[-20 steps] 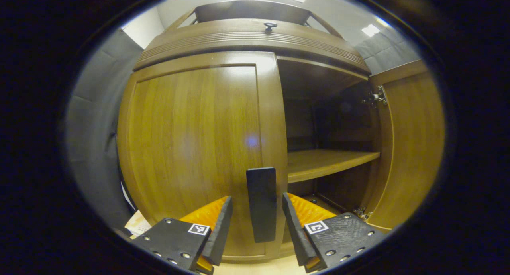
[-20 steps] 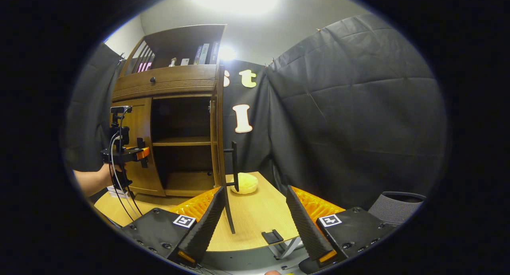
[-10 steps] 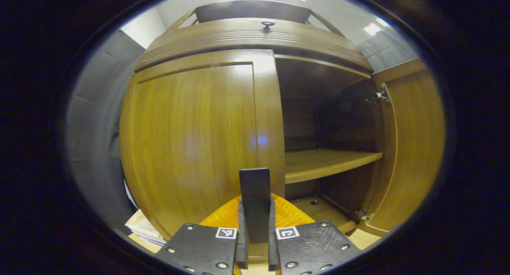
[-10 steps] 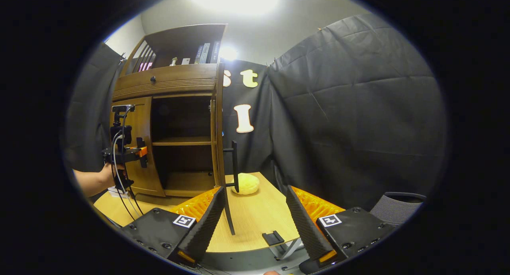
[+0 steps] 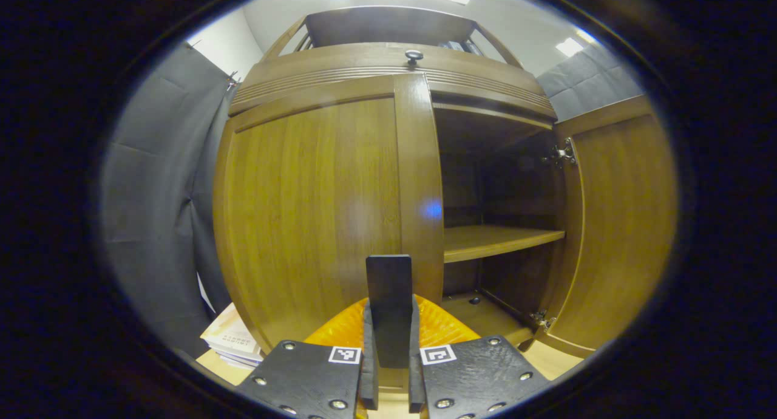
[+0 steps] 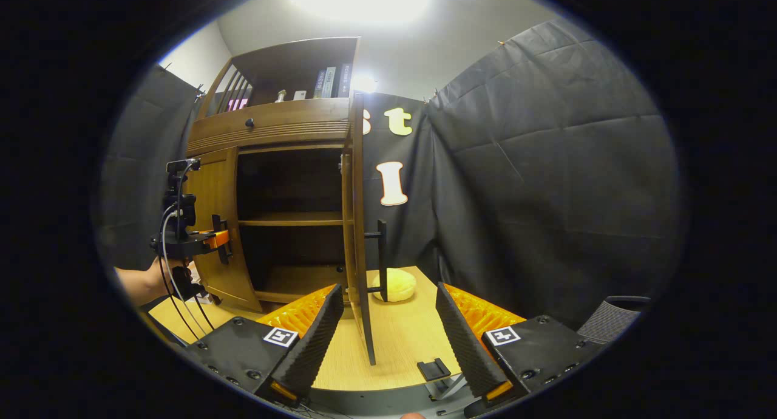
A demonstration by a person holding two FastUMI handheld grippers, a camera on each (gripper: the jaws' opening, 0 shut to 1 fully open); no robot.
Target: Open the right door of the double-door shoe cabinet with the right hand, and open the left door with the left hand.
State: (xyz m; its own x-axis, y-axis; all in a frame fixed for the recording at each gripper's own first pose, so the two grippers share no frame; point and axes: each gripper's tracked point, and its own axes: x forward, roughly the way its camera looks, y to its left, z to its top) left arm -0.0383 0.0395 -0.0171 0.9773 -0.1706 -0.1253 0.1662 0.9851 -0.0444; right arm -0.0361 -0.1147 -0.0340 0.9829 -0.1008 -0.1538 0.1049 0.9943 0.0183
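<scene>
L gripper (image 5: 389, 370) clamps L door handle (image 5: 388, 285); R door (image 6: 360, 224) open.

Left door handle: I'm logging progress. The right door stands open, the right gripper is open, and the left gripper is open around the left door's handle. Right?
Not quite. The left gripper is shut on the left door handle, both fingers pressing it, as the left gripper view shows. The right door does stand open and the right gripper is open.

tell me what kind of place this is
Likely a staged recording booth, not a home: black cloth walls surround a wooden shoe cabinet that stands on a table.
</scene>
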